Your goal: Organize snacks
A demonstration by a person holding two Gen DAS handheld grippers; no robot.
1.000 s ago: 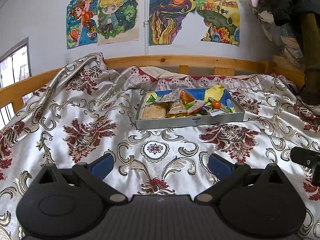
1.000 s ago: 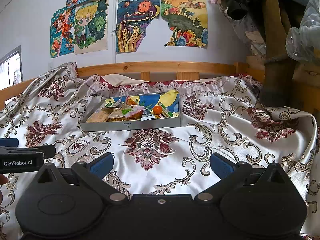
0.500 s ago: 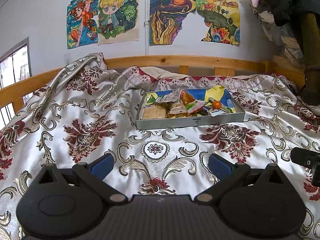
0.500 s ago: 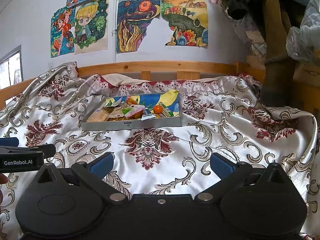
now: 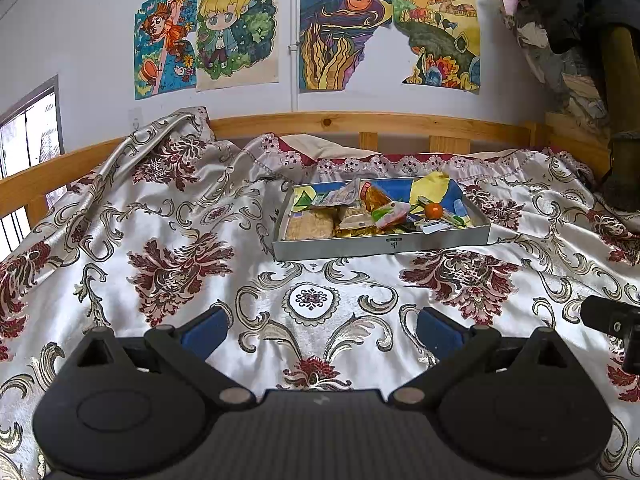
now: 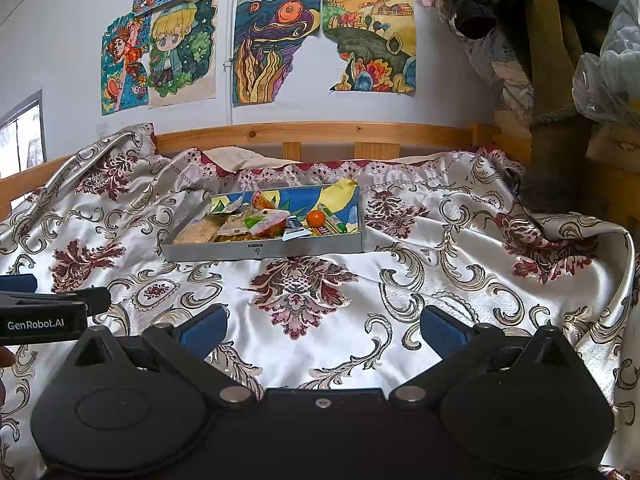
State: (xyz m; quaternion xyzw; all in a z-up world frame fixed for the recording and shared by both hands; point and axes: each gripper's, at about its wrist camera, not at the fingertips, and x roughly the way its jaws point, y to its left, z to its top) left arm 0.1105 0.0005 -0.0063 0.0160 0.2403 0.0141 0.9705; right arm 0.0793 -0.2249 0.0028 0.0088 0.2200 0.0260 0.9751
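A shallow grey tray (image 5: pixel 380 245) (image 6: pixel 264 249) sits on the patterned bedspread, ahead of both grippers. It holds several snack packets (image 5: pixel 348 216) (image 6: pixel 240 226) and a small orange fruit (image 5: pixel 433 210) (image 6: pixel 316 217). My left gripper (image 5: pixel 320 326) hovers open above the bedspread, well short of the tray, with nothing between its blue pads. My right gripper (image 6: pixel 322 326) is likewise open and empty, the tray ahead and to its left. Each view catches the other gripper at its edge: the right gripper (image 5: pixel 612 320) and the left gripper (image 6: pixel 48 312).
A wooden bed rail (image 5: pixel 360 120) runs behind the tray, under drawings taped to the wall (image 5: pixel 344 32). A wooden post with hanging clothes (image 6: pixel 556 60) and a plastic bag (image 6: pixel 608 64) stand at the right. The bedspread (image 6: pixel 400 280) lies rumpled around the tray.
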